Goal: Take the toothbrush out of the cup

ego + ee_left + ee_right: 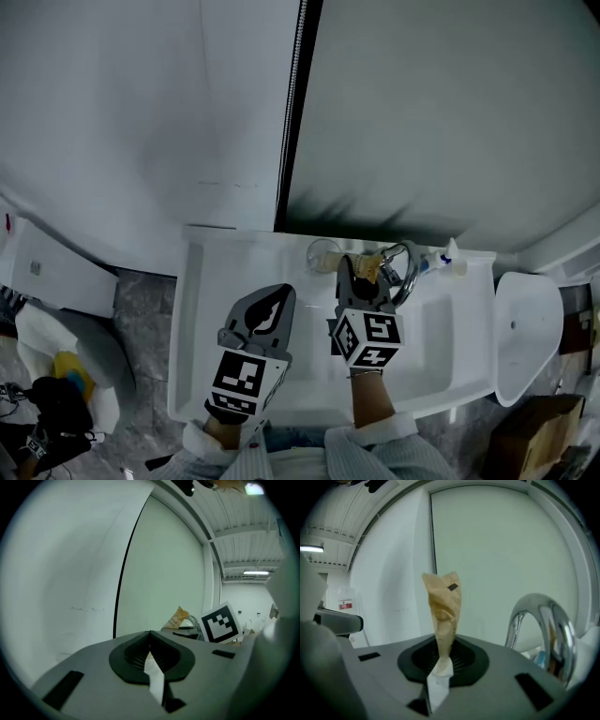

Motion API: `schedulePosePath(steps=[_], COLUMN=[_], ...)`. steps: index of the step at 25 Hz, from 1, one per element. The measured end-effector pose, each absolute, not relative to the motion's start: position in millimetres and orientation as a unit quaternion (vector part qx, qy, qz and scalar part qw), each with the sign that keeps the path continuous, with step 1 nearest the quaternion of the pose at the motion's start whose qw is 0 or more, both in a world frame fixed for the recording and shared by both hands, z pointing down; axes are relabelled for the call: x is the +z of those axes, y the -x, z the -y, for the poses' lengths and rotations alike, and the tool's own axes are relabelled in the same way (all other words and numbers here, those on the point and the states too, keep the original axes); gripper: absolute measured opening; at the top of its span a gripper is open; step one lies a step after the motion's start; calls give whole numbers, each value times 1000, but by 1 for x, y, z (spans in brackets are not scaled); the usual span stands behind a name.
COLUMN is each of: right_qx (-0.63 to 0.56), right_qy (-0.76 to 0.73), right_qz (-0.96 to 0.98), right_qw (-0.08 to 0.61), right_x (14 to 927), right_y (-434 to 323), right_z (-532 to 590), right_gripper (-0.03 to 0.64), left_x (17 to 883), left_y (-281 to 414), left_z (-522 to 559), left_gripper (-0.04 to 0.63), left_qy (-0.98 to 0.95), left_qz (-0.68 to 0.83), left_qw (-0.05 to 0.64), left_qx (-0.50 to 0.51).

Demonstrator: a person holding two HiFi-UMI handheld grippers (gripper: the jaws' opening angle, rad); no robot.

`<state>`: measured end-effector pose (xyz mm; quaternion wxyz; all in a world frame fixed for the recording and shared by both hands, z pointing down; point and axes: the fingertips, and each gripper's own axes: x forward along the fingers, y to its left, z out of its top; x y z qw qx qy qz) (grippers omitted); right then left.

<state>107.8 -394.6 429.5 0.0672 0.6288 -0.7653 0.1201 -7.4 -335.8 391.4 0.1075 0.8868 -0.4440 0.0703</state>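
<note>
We see the white basin (450,328) with its chrome tap (541,620), and over it our left gripper (150,644), its jaws pressed together on nothing. Our right gripper (440,660) is clamped on the foot of the paper-wrapped toothbrush (443,604), which stands upright. The glass cup (323,255) at the basin's back edge looks empty, so we judge the toothbrush out, with at most setting it down left.

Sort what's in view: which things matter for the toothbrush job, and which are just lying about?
Job:
- paper-wrapped toothbrush, clamped in the jaws of the right gripper
- glass cup

Lying about:
- faucet
- small bottle
- sink
- left gripper, shut, empty
</note>
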Motion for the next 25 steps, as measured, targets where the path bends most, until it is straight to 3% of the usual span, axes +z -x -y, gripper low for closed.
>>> schedulePosePath(steps=[25], right_qx=[86], right_qy=[-594], right_qz=[800], right_qw=[8], right_x=[358], right_y=[-125], right_z=[274], right_gripper=[48], left_x=[344], left_y=[-30], left_z=[230], left_gripper=[17], left_qy=[-888], left_qz=[453], left_qw=[64], left_qx=[48])
